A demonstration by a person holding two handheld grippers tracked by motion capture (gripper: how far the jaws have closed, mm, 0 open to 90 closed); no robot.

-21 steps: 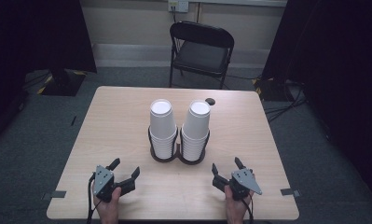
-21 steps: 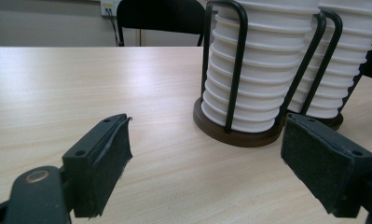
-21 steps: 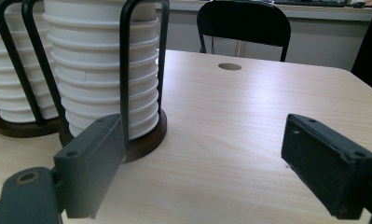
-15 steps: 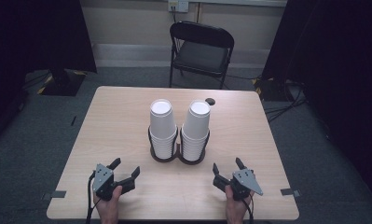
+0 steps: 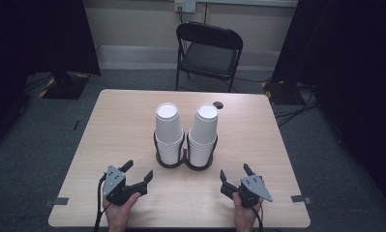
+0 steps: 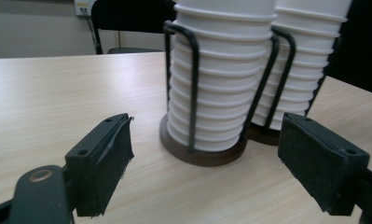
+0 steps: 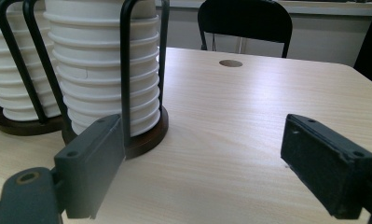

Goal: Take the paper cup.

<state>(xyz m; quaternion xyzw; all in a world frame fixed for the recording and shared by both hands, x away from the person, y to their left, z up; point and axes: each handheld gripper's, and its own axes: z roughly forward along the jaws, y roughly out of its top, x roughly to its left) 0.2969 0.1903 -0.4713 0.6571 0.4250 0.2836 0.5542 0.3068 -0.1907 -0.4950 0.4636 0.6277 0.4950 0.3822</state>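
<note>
Two stacks of white paper cups stand upside down in a black wire holder [image 5: 185, 162] at the table's middle: a left stack [image 5: 168, 129] and a right stack [image 5: 203, 133]. My left gripper [image 5: 138, 170] rests open near the front left edge, empty, pointing at the holder. My right gripper [image 5: 235, 171] sits open near the front right, empty as well. In the left gripper view the left stack [image 6: 221, 79] rises just beyond the jaws. The right gripper view has the right stack [image 7: 104, 70] at its left, behind the left jaw.
The wooden table [image 5: 118, 125] has a small round hole [image 5: 218, 105] behind the cups. A black folding chair [image 5: 207, 53] stands past the far edge. Tape marks [image 5: 300, 198] sit at the front corners. Dark curtains hang on both sides.
</note>
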